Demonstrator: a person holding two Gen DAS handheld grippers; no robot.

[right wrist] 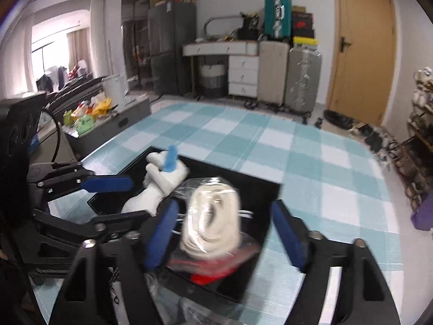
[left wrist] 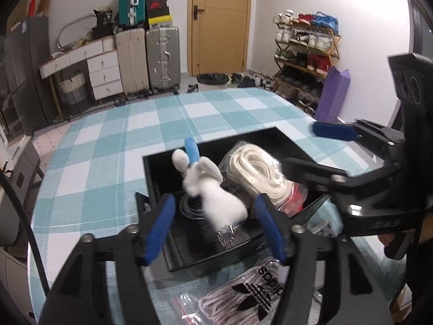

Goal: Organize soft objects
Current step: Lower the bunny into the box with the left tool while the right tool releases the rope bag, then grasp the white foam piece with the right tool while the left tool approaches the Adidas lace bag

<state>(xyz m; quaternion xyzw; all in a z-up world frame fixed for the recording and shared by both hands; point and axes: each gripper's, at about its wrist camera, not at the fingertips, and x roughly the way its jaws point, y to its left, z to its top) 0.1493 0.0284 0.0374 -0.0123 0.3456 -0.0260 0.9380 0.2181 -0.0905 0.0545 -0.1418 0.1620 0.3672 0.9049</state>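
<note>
A black open box sits on the checked tablecloth. In it lie a white plush rabbit with a blue ear and a bagged coil of white cord. My left gripper is open, its blue pads on either side of the rabbit, not touching it. My right gripper is open above the cord bag, which is blurred. The rabbit and box show in the right wrist view too. The right gripper reaches in from the right in the left wrist view.
A bag of laces with an adidas logo lies on the table in front of the box. The table extends far and left. Suitcases, a shoe rack and a door stand behind.
</note>
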